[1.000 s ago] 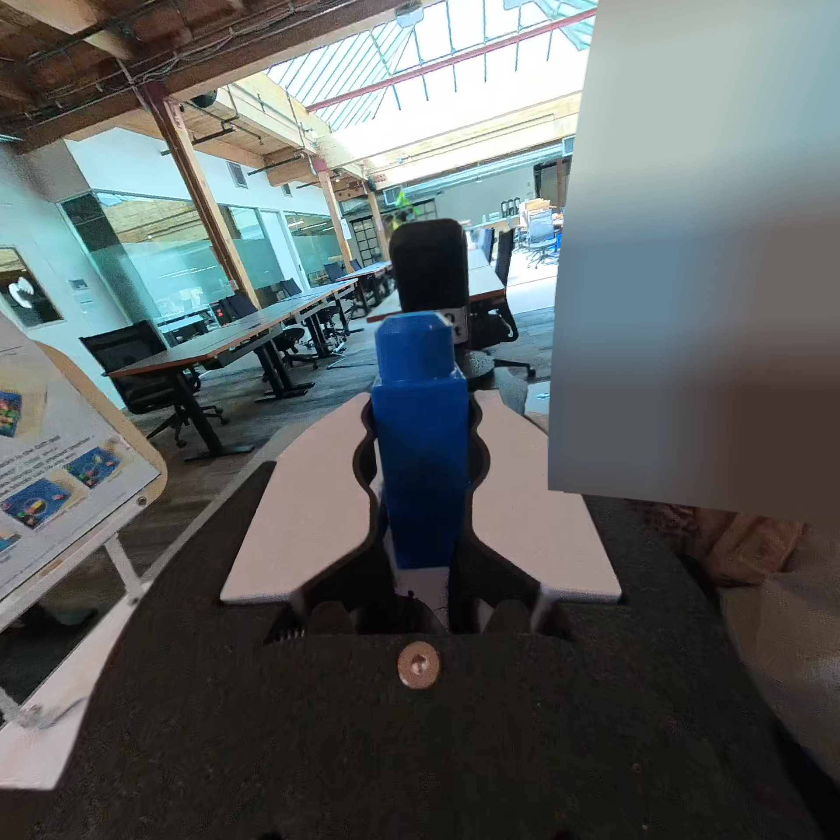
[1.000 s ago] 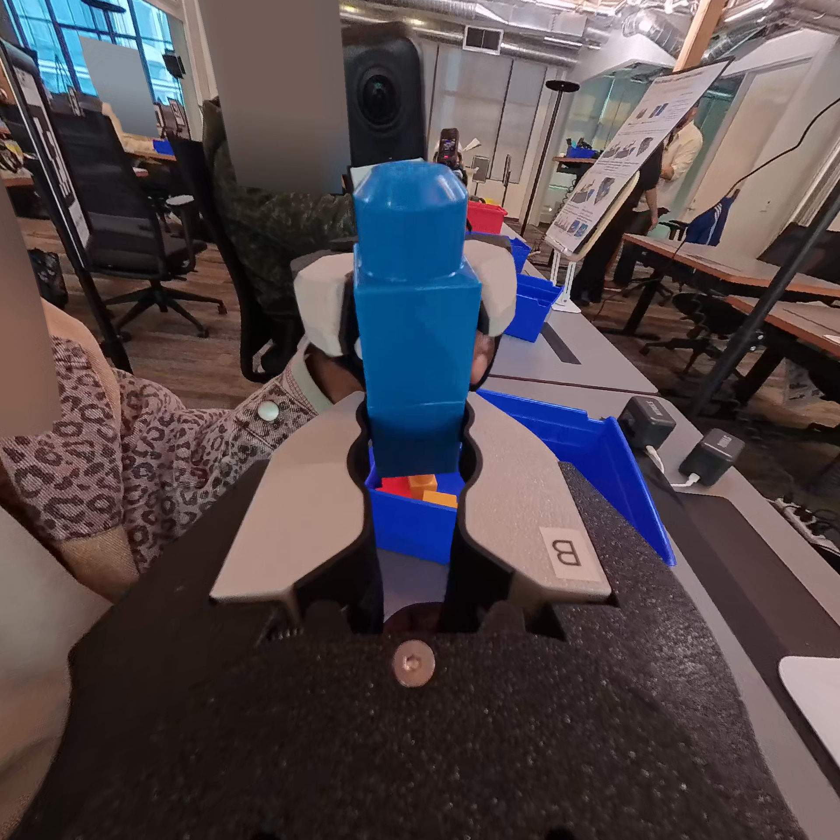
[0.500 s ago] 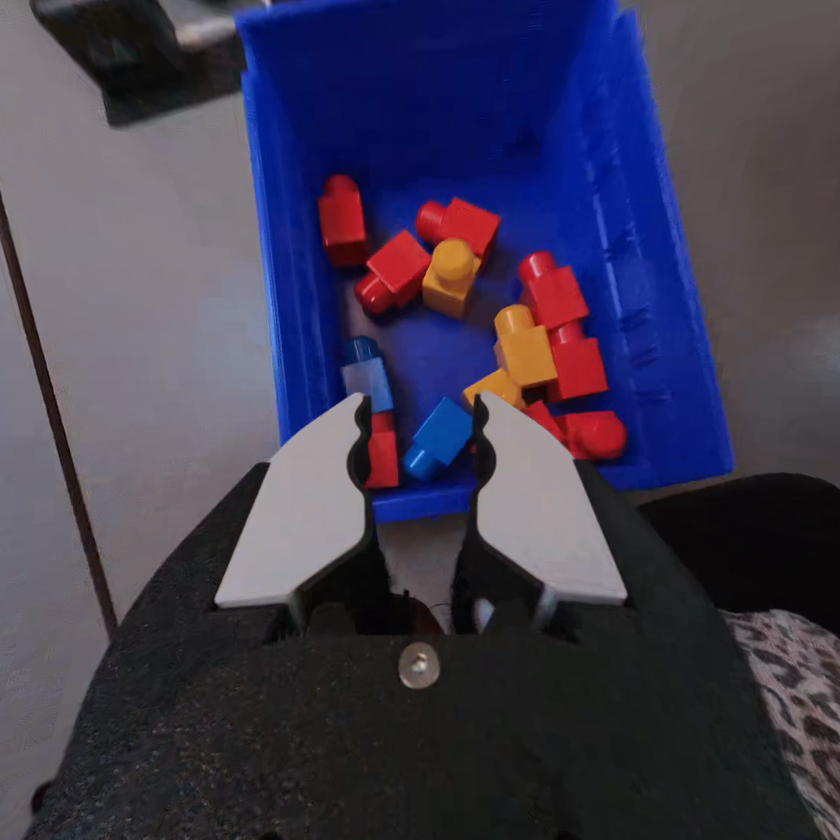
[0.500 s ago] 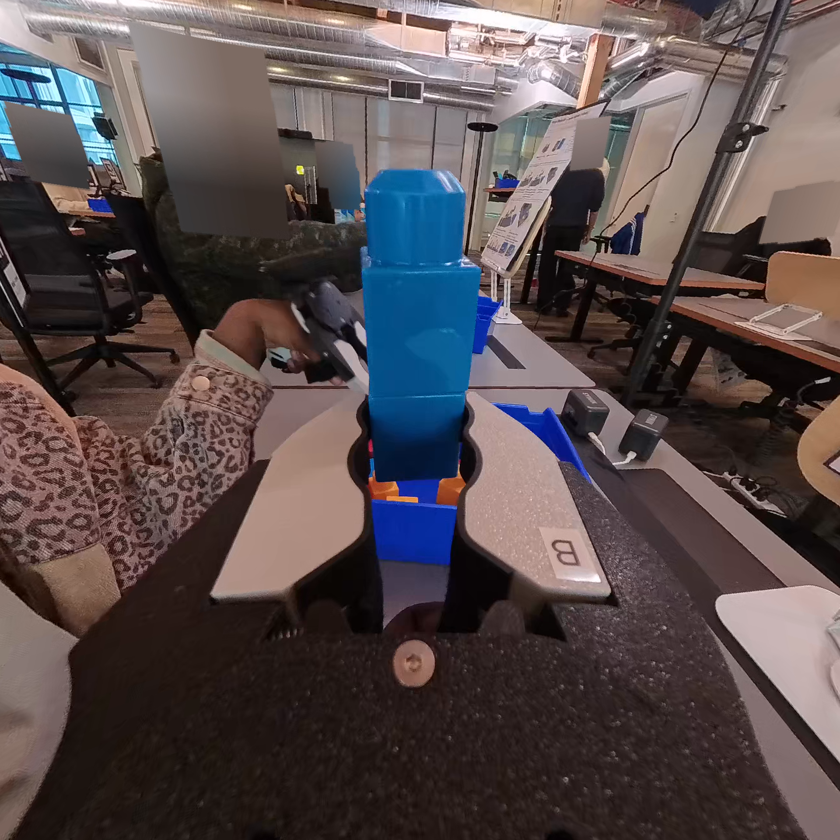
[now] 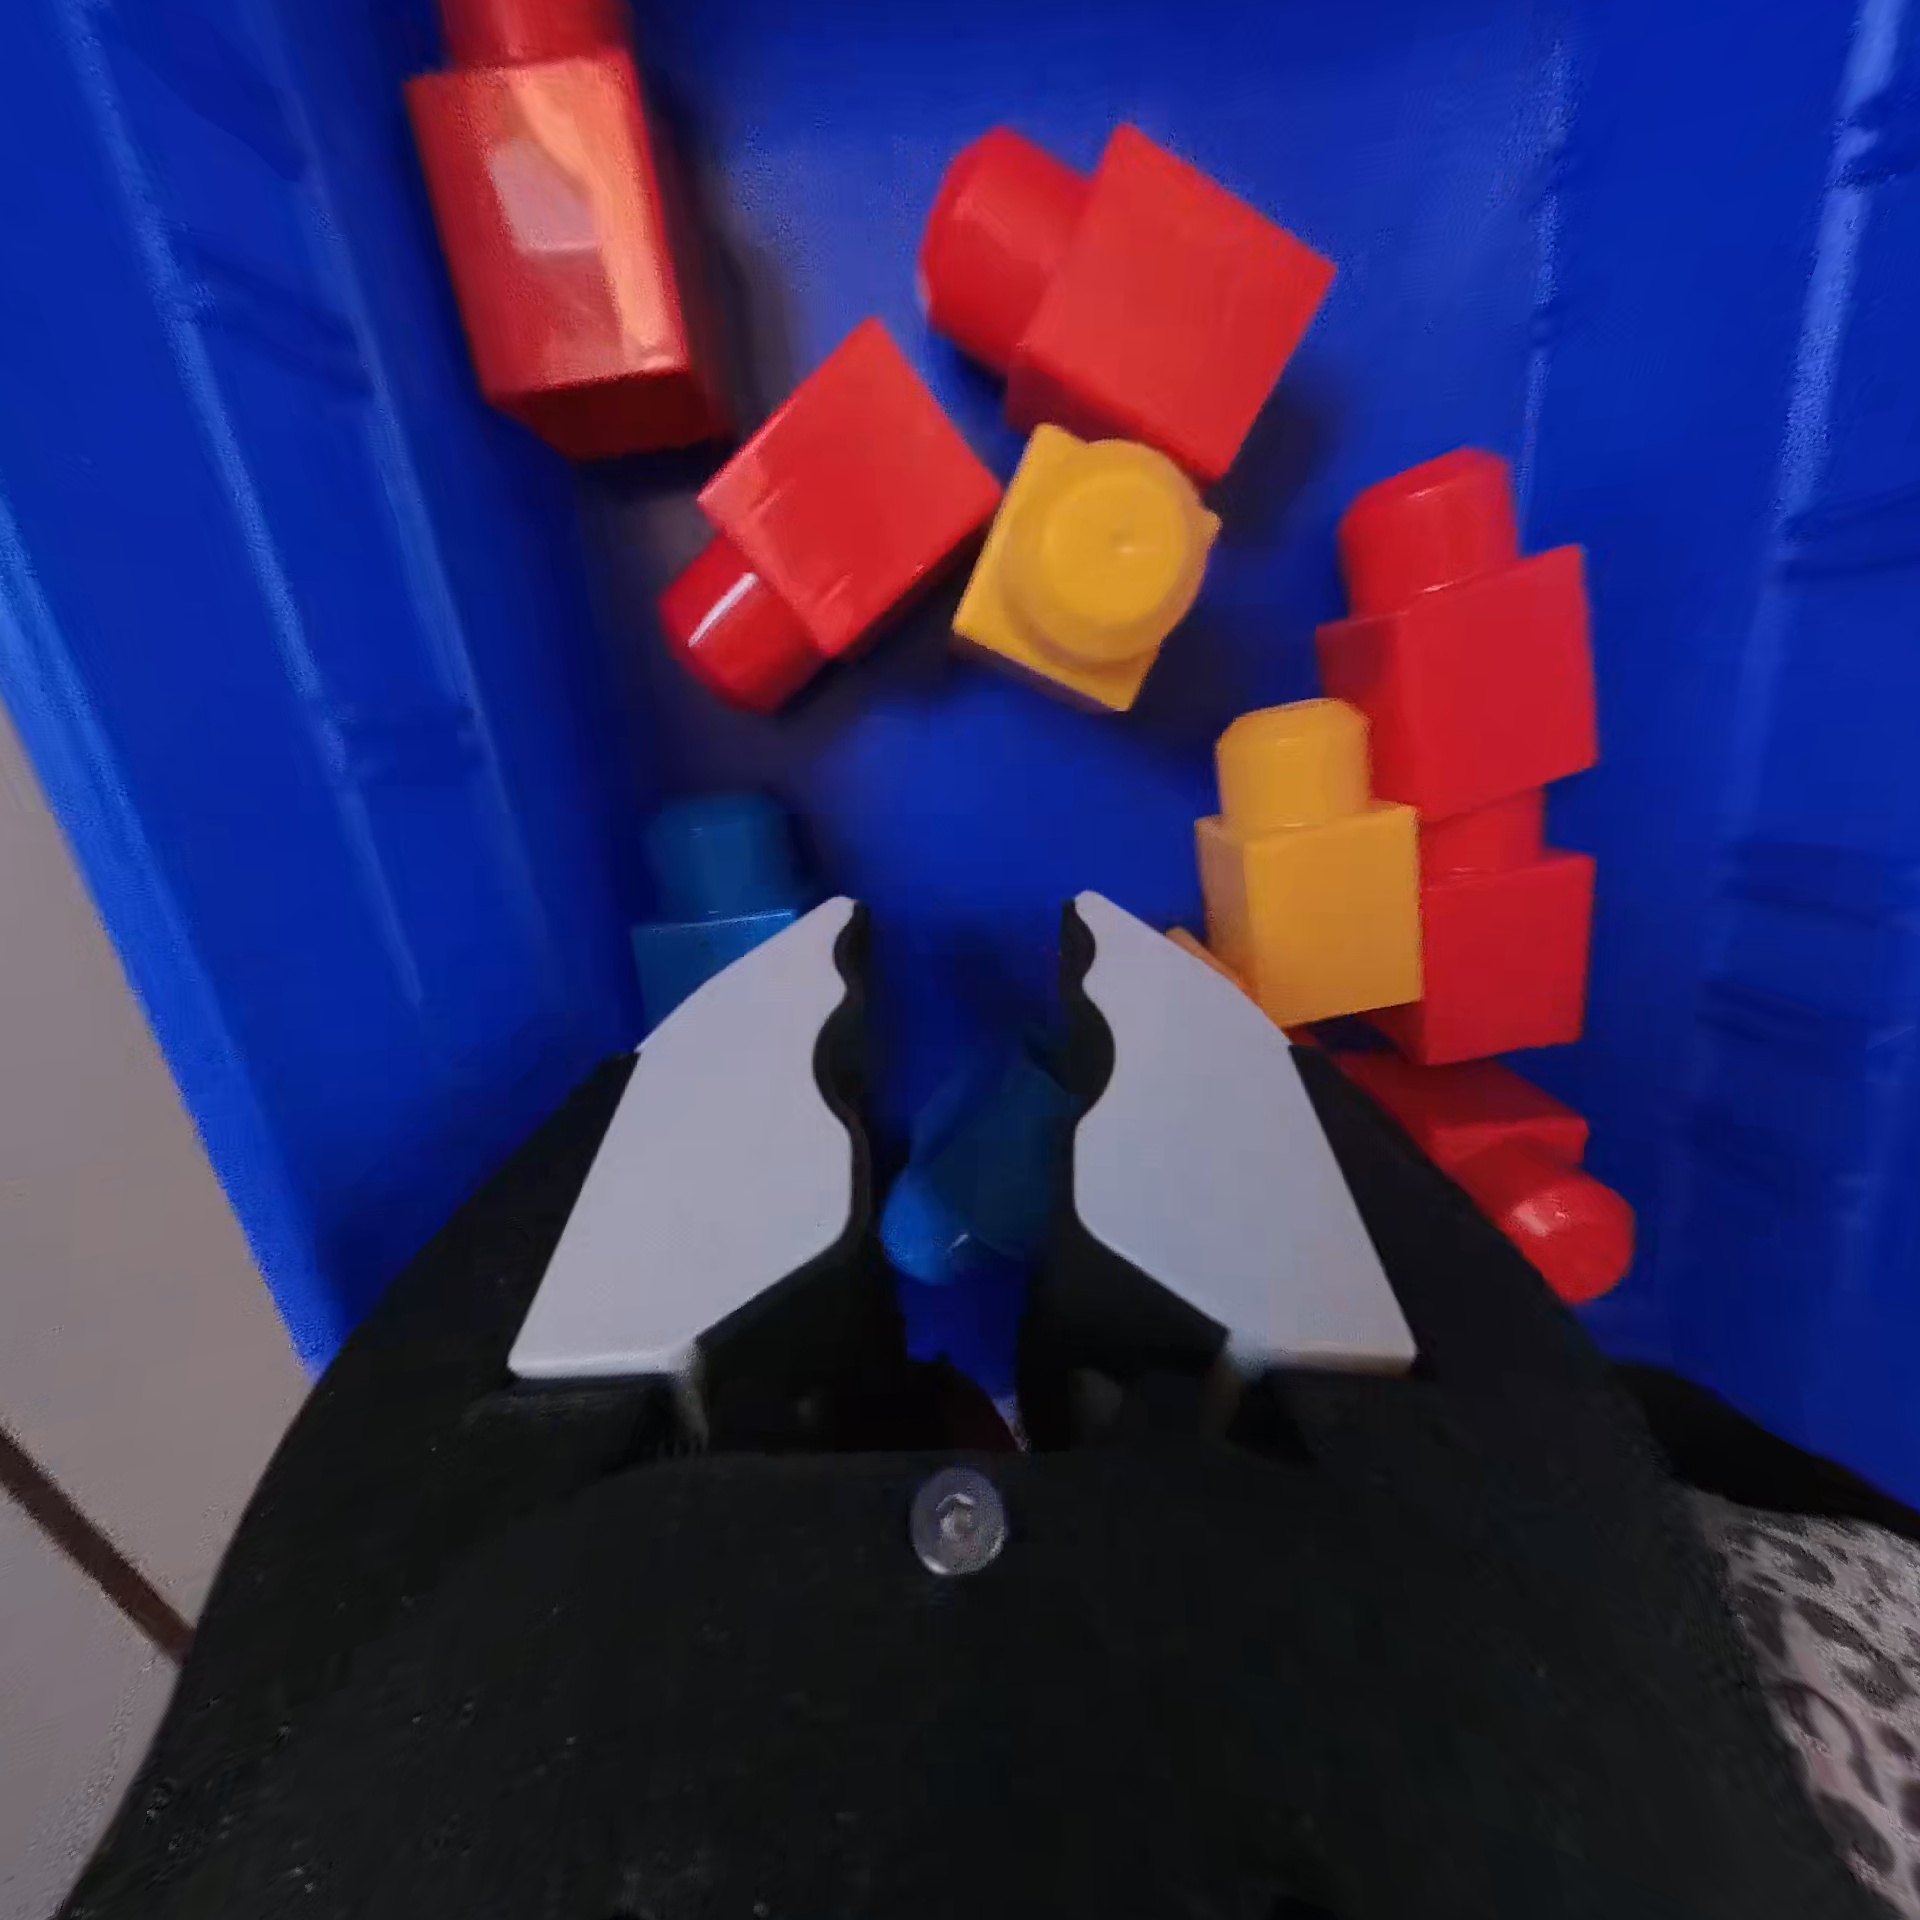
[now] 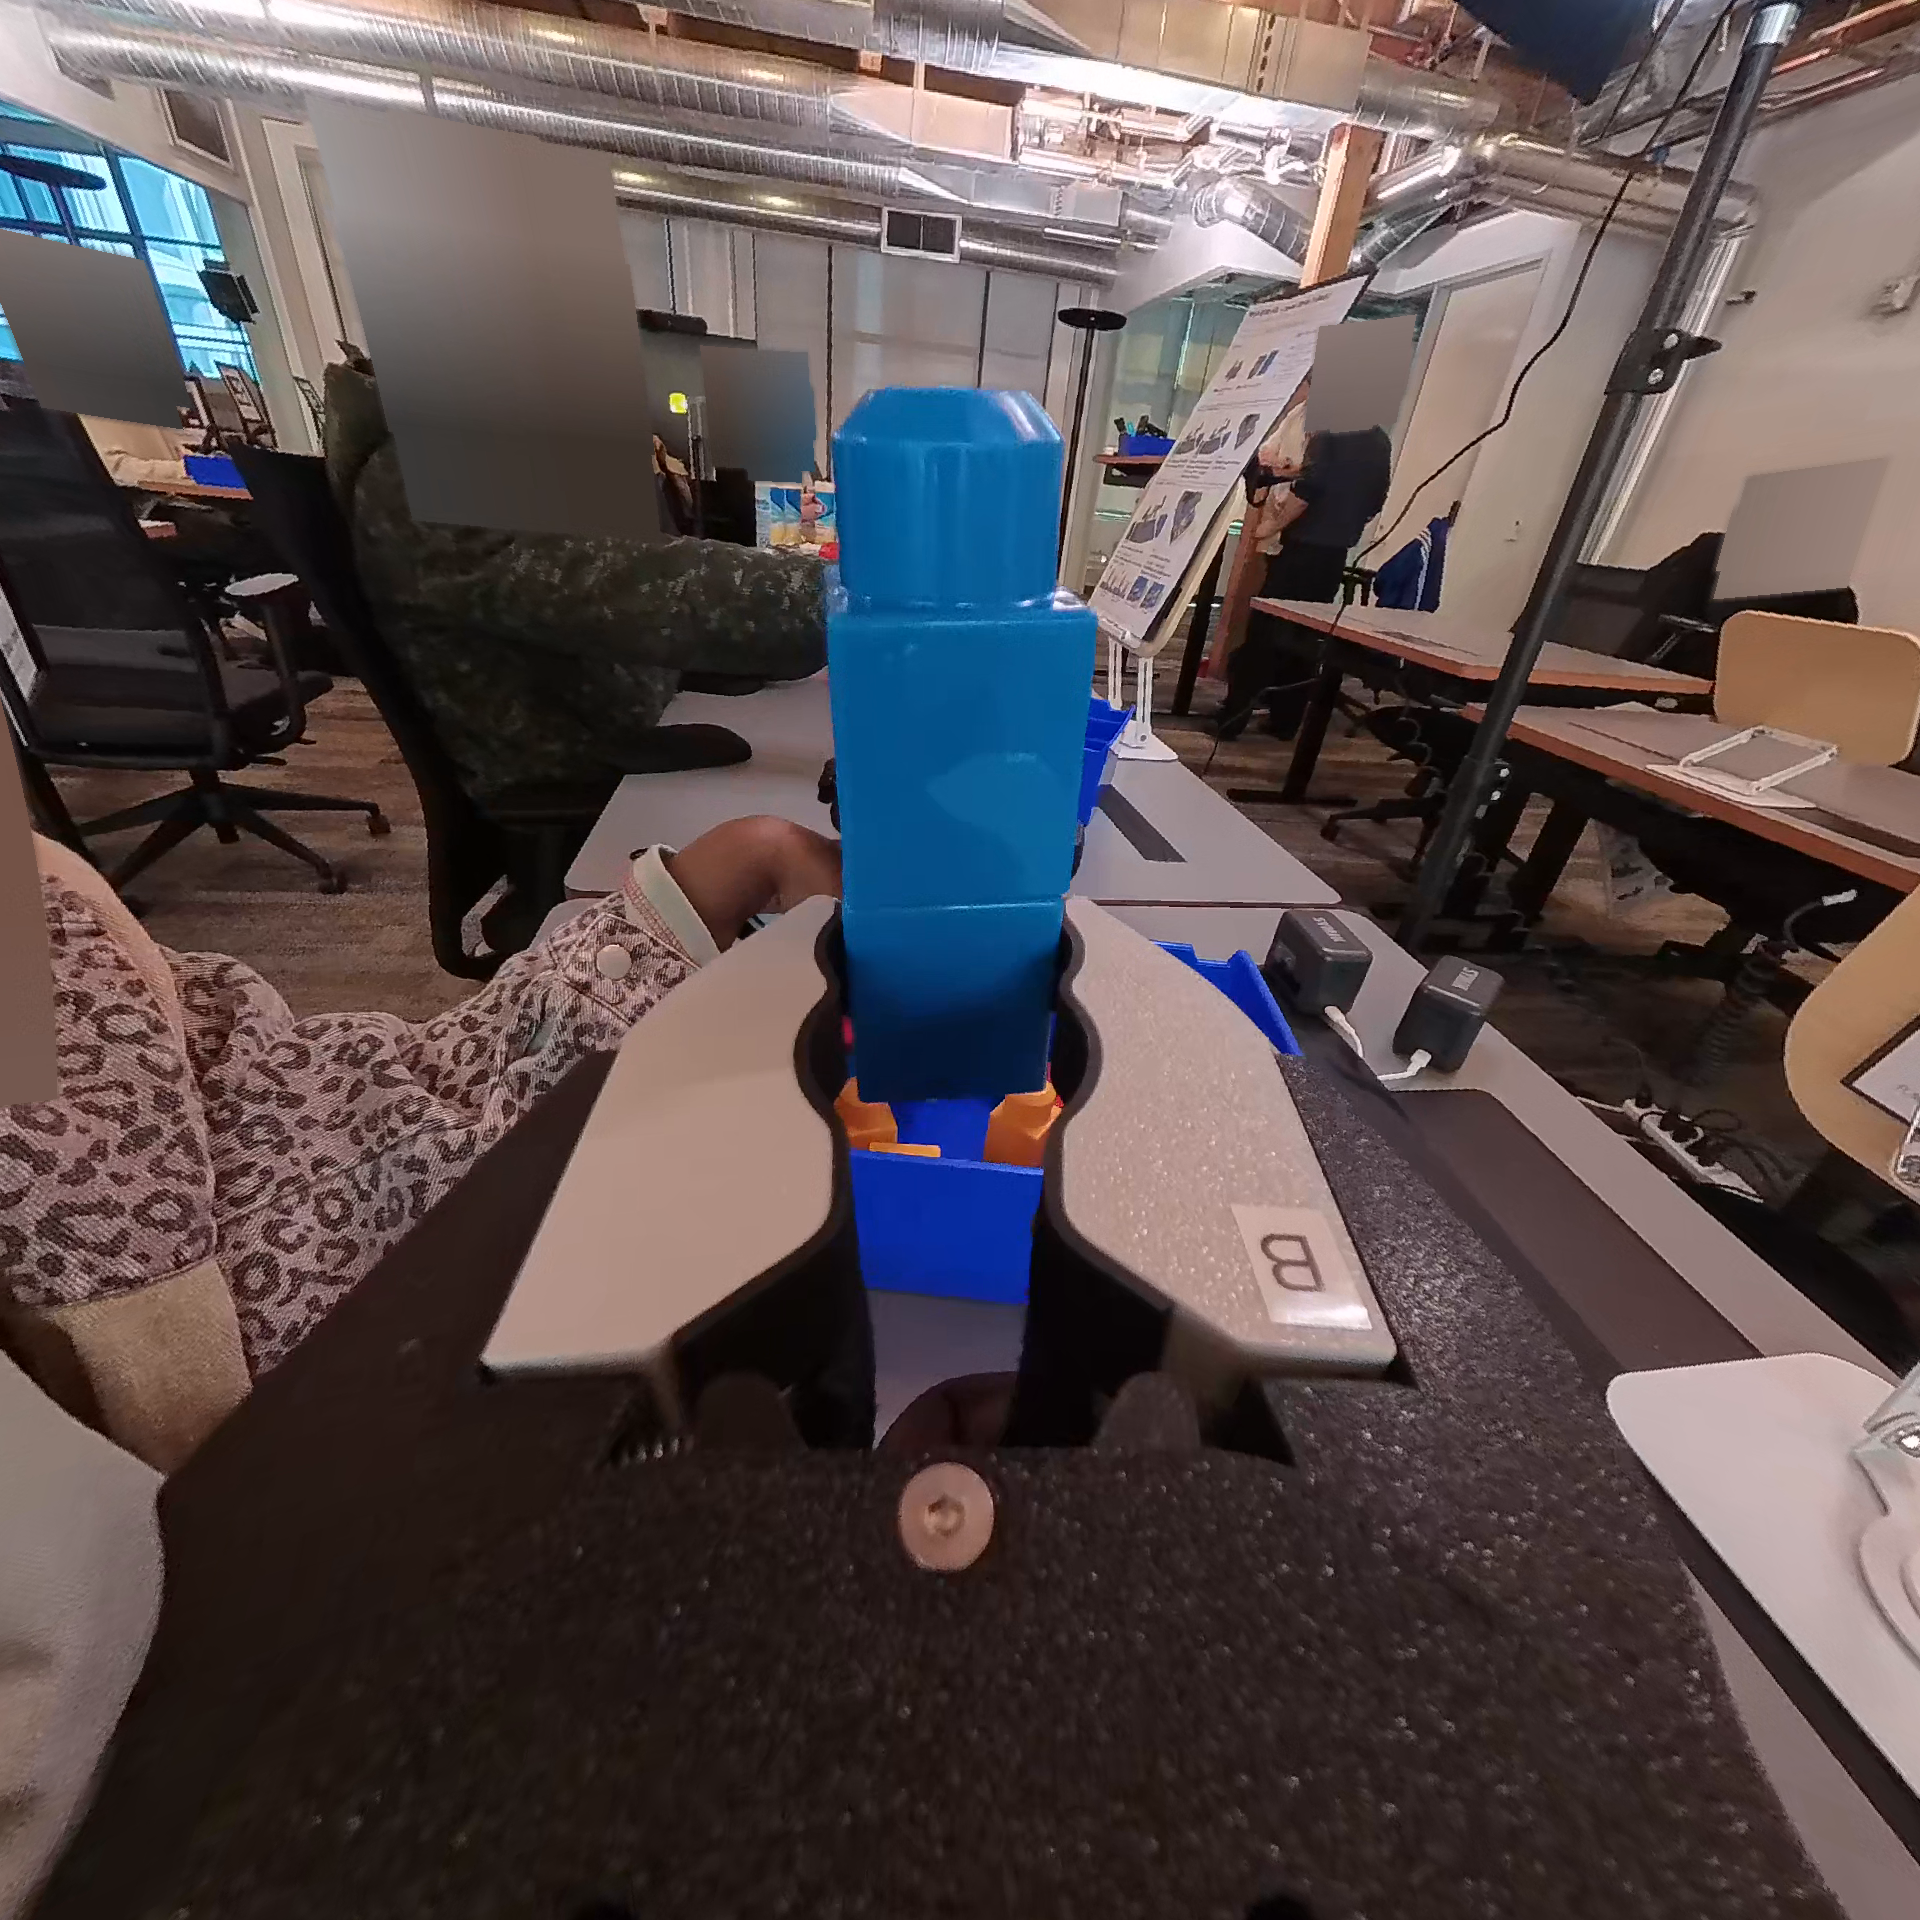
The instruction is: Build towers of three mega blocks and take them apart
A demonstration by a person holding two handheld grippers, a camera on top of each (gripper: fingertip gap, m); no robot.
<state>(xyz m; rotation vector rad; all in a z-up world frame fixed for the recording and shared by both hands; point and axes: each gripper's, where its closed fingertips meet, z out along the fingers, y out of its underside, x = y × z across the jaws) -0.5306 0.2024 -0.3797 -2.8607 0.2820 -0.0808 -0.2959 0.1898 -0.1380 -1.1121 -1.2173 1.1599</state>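
Observation:
My left gripper (image 5: 961, 914) is down inside the blue bin (image 5: 312, 623), jaws apart. A blue block (image 5: 977, 1174) lies tilted on the bin floor between its fingers, not clamped. Another blue block (image 5: 717, 883) lies by the left fingertip. Several red blocks (image 5: 852, 499) and yellow blocks (image 5: 1091, 561) are scattered ahead and to the right. My right gripper (image 6: 948, 914) is shut on the bottom block of an upright blue tower (image 6: 956, 748) of two stacked blocks, held above the bin's near wall (image 6: 940, 1226).
The bin stands on a grey table (image 5: 94, 1143). Two black power adapters (image 6: 1320, 961) lie to the right of the bin, with a black stand pole (image 6: 1558, 520) behind them. A leopard-print sleeve (image 6: 312, 1070) reaches in from the left. The tips of one gripper are about 35 centimetres away from the tips of the other.
My left gripper let go of the tower's top block, swung down over the bin and dropped in over the loose blue block. My right gripper still holds the tower, slightly turned.

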